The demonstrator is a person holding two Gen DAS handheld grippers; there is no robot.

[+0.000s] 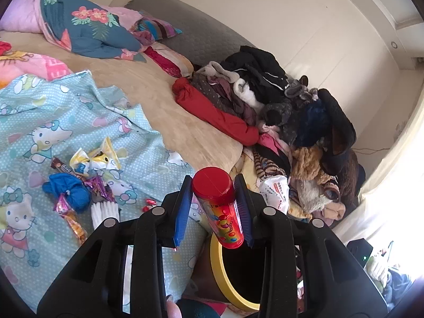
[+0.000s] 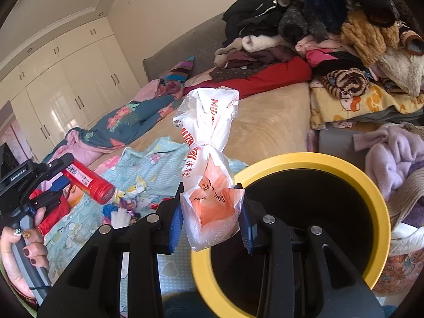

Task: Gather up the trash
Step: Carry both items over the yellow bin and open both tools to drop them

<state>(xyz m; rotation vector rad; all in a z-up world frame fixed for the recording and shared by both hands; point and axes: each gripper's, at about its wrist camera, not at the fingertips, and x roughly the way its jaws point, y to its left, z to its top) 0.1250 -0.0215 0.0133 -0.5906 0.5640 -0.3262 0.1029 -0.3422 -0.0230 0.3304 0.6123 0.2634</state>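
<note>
Nearest, the left gripper [image 1: 214, 206] is clamped on a red candy tube [image 1: 218, 206], its long axis running forward, cap outward, above the yellow-rimmed bin [image 1: 216, 265]. Likewise the right gripper [image 2: 210, 212] pinches a white plastic bag [image 2: 209, 164] (only the right view shows the bin's dark inside). Beyond, wrappers [image 1: 90, 164] lie on the quilt [image 1: 39, 122].
</note>
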